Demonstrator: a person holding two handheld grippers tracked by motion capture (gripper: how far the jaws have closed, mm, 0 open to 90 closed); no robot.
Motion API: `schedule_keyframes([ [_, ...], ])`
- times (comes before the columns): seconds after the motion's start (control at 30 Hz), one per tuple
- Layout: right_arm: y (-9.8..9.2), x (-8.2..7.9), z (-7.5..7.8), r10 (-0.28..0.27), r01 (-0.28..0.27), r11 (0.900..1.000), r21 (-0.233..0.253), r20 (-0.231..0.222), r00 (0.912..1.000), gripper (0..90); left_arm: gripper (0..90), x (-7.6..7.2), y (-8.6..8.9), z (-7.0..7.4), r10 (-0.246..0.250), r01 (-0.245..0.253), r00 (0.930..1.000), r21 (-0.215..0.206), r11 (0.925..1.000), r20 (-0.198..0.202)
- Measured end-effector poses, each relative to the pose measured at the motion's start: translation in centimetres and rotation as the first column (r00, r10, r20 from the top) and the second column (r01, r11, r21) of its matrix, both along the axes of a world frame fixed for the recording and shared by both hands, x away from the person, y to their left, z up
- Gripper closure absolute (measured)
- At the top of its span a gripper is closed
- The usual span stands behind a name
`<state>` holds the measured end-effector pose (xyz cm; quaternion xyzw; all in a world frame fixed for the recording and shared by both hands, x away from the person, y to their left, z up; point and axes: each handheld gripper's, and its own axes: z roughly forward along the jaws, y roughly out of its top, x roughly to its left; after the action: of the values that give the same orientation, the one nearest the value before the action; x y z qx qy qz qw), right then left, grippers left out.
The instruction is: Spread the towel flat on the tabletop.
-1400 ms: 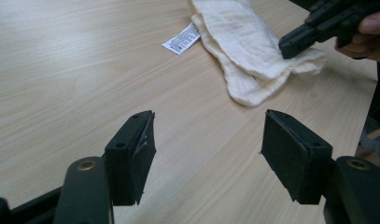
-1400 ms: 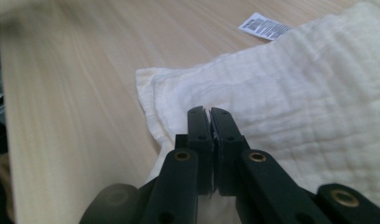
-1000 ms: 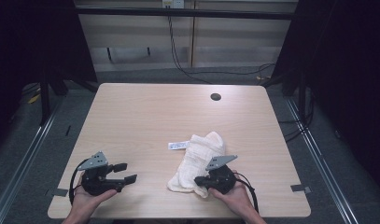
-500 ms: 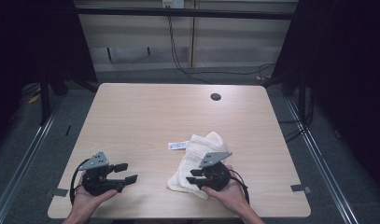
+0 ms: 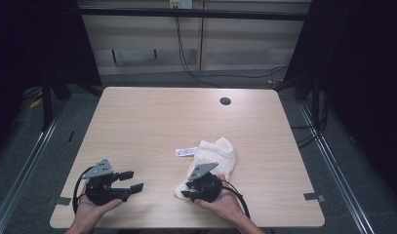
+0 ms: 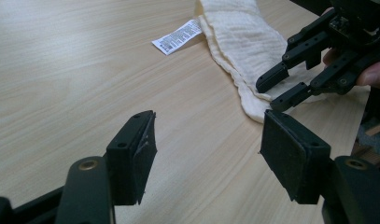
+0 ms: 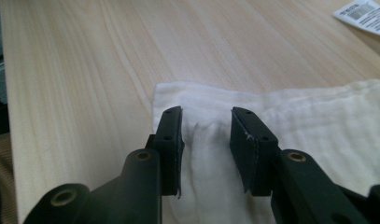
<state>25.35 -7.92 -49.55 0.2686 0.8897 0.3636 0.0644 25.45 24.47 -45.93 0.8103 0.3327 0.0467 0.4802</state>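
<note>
A crumpled white cloth point(image 5: 216, 153) lies on the wooden table point(image 5: 162, 122), right of the middle and toward the front, with a printed label point(image 5: 186, 151) at its left edge. My right gripper point(image 5: 185, 190) sits at the cloth's near left corner. In the right gripper view its jaws point(image 7: 206, 135) stand close together, with a wrinkled fold of cloth point(image 7: 318, 121) pinched between them. My left gripper point(image 5: 130, 180) rests at the front left, open and with nothing in it. The left gripper view point(image 6: 206, 144) looks toward the cloth point(image 6: 239, 37), its label point(image 6: 177, 36) and the right gripper point(image 6: 278, 88).
A dark round hole point(image 5: 225, 101) sits in the tabletop at the back right. Small tape marks point(image 5: 63, 200) point(image 5: 313, 196) lie near the front corners. Bare wood stretches across the left and back of the table. Dark floor and metal rails surround it.
My right gripper has slid left along the cloth's near edge to its left corner and narrowed its jaws on a fold. The left gripper has stayed where it was.
</note>
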Motion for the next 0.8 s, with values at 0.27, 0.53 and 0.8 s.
schedule_keyframes([
  [0.27, -0.3, 0.1, 0.5, 0.004, -0.004, 1.0, -0.001, -0.007, 1.0, 85.9, 35.4, 0.1, -0.4, 0.0, -0.01, 0.01, 1.0, 0.009, 0.9999, -0.001],
  [0.53, -1.8, 0.0, 2.3, -0.033, 0.034, 0.994, 0.1, -0.018, 0.9993, 85.0, 35.8, -0.4, -2.4, -0.1, -0.081, 0.082, 0.9967, 0.043, 0.9957, -0.006],
  [0.8, -2.6, 0.1, 2.5, -0.056, 0.058, 0.995, 0.082, -0.023, 0.9982, 87.7, 39.0, 0.0, -4.0, 0.5, -0.122, 0.122, 0.9925, 0.038, 0.9918, -0.007],
])
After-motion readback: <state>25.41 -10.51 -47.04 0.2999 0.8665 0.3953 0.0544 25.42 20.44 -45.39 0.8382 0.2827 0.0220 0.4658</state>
